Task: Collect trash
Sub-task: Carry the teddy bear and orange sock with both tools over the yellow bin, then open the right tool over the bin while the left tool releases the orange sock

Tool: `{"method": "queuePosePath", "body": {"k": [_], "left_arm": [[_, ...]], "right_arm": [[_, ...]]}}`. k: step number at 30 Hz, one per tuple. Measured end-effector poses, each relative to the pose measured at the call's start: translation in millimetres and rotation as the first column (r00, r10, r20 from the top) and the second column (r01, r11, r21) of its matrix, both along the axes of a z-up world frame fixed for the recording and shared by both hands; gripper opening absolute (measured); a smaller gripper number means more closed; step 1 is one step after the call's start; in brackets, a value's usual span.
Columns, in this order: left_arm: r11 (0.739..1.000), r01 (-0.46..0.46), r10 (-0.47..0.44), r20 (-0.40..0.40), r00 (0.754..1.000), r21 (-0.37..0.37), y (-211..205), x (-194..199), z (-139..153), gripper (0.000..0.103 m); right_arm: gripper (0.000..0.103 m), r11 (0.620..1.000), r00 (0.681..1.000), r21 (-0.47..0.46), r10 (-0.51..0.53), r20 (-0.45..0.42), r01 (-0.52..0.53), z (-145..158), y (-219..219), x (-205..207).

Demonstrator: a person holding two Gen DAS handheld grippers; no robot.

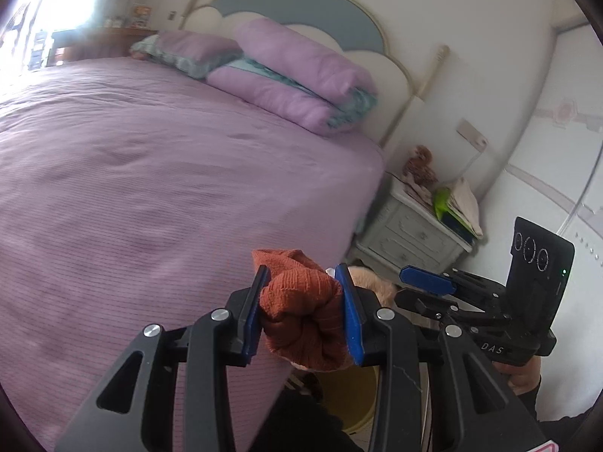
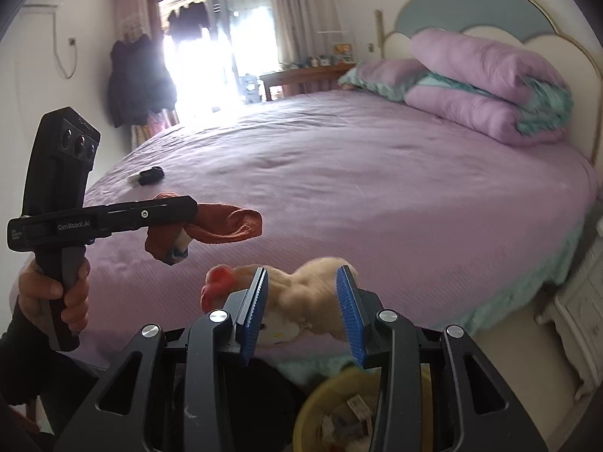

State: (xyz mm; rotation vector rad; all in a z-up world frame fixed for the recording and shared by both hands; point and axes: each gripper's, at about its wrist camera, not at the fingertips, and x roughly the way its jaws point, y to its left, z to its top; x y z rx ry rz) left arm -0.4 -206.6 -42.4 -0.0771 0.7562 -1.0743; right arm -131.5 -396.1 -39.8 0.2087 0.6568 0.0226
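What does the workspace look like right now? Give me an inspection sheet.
Surface: purple bed cover, smooth.
Job's things: rust-orange sock; cream plush toy; yellow bin below, holding scraps.
Clutter: small black item on the bed.
Grippers: left gripper shut on the sock; right gripper shut on the plush toy.
Cables: wall cord.
Surroundings: folded quilt, nightstand, bright window.

A wide bed with a lilac ribbed cover [image 2: 358, 188] spreads ahead of the gripper. Beyond it, to the right, folded lilac-and-teal quilts [image 2: 486, 90] lie stacked against a blue and cream cloud-shaped headboard [image 2: 471, 3]. A small black device [image 2: 150, 175] lies on the cover far to the left. A white carved nightstand [image 1: 410, 233] stands right of the bed, bearing a brown plush toy [image 1: 418, 165].
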Motion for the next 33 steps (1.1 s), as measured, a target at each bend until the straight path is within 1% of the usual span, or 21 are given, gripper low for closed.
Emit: {"method": "queuePosePath", "body": {"k": [4, 7, 9, 14, 18, 20, 22, 23, 24, 25, 26, 28, 31, 33], "left_arm": [[0.997, 0.074, -0.074, -0.014, 0.997, 0.033, -29.3, -16.6, -11.0, 0.036], [0.991, 0.125, -0.124, -0.02, 0.992, 0.053, -46.4, -31.3, -18.6, 0.036], [0.986, 0.156, -0.154, -0.041, 0.987, 0.059, -57.0, -39.5, -25.7, 0.036], [0.966, 0.232, -0.222, -0.089, 0.971, 0.117, -89.7, -60.3, -53.0, 0.036], [0.942, 0.296, -0.274, -0.146, 0.951, 0.16, -124.3, -70.8, -82.5, 0.036], [0.933, 0.312, -0.285, -0.163, 0.945, 0.177, -136.6, -74.4, -95.9, 0.037], [0.923, 0.327, -0.29, -0.19, 0.938, 0.202, -149.5, -75.2, -110.7, 0.043], [0.919, 0.333, -0.292, -0.204, 0.934, 0.209, -152.6, -75.9, -117.0, 0.053], [0.918, 0.337, -0.291, -0.219, 0.931, 0.21, -154.9, -75.7, -121.8, 0.073], [0.915, 0.34, -0.29, -0.233, 0.928, 0.217, -155.9, -76.3, -126.7, 0.081], [0.915, 0.338, -0.286, -0.239, 0.928, 0.218, -156.7, -76.7, -128.8, 0.083], [0.911, 0.359, -0.303, -0.262, 0.916, 0.204, -156.5, -77.9, -132.2, 0.083], [0.912, 0.356, -0.301, -0.255, 0.919, 0.206, -152.2, -79.6, -132.5, 0.083], [0.918, 0.34, -0.289, -0.242, 0.926, 0.205, -148.0, -79.9, -128.8, 0.084]], "right_arm": [[0.038, 0.997, 0.997, 0.033, -0.074, -0.014, 0.075, -10.3, -24.5, -24.7], [0.038, 0.993, 0.993, 0.039, -0.113, -0.034, 0.114, -19.4, -37.2, -38.9], [0.038, 0.988, 0.989, 0.051, -0.143, -0.046, 0.145, -25.6, -45.2, -45.8], [0.038, 0.977, 0.978, 0.078, -0.196, -0.069, 0.201, -37.6, -60.8, -61.7], [0.038, 0.969, 0.968, 0.092, -0.22, -0.122, 0.231, -56.0, -70.0, -71.3], [0.038, 0.966, 0.962, 0.094, -0.227, -0.153, 0.242, -67.0, -74.0, -74.5], [0.038, 0.962, 0.956, 0.094, -0.237, -0.175, 0.255, -74.6, -77.3, -76.8], [0.038, 0.959, 0.952, 0.1, -0.244, -0.187, 0.265, -78.4, -79.8, -78.4], [0.038, 0.957, 0.949, 0.105, -0.249, -0.192, 0.272, -81.6, -81.6, -80.2], [0.038, 0.955, 0.947, 0.108, -0.254, -0.196, 0.278, -84.0, -83.5, -82.0], [0.038, 0.952, 0.944, 0.106, -0.262, -0.2, 0.287, -85.4, -85.6, -83.4], [0.038, 0.949, 0.941, 0.109, -0.271, -0.204, 0.297, -88.7, -88.9, -85.4], [0.038, 0.945, 0.937, 0.114, -0.28, -0.207, 0.307, -91.9, -91.1, -87.2], [0.039, 0.945, 0.94, 0.117, -0.277, -0.201, 0.304, -91.5, -90.5, -86.4]]}}
